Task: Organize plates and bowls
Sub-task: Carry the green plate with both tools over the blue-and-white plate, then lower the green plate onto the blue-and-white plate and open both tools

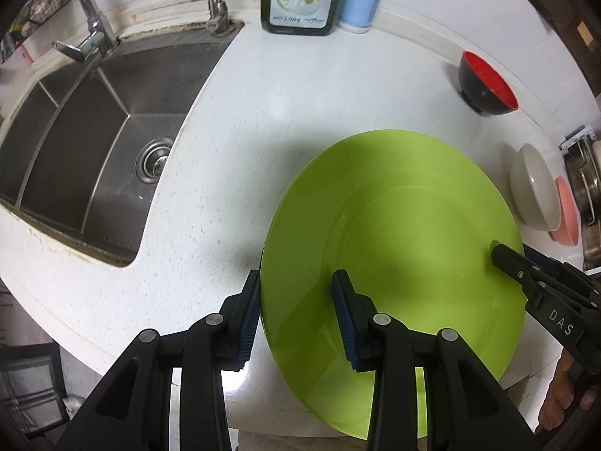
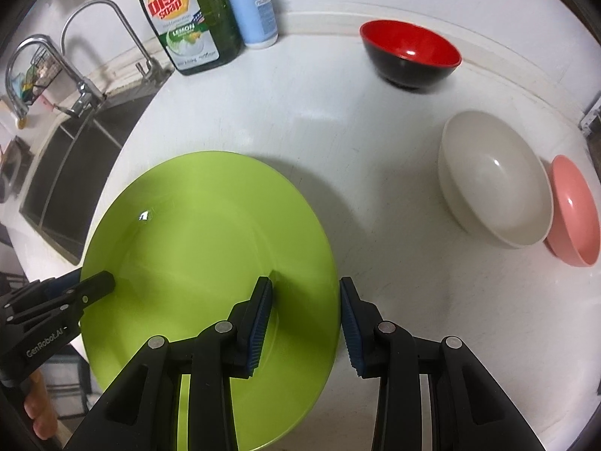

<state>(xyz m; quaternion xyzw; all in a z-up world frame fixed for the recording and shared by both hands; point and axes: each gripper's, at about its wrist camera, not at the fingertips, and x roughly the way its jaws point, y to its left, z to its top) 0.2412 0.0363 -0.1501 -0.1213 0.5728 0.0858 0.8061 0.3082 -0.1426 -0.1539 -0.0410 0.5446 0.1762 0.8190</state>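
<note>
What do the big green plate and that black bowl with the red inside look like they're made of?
Green plate: probably glossy plastic or melamine, though glazed ceramic is possible; its flat, even colour carries a small sharp highlight. Red-and-black bowl: likely lacquer-style plastic, smooth and shiny, with bright glints on the red inside. Neither can be settled by sight alone.

Your green plate (image 2: 195, 233) looks glossy and smooth (light glints off it); the sink (image 1: 94, 158) is brushed metal, the countertop (image 2: 368, 173) matt white

Both black plastic two-finger grippers, left (image 1: 296, 315) and right (image 2: 306, 325), carry ribbed blue pads, silver pivot pins, and white lettering.
</note>
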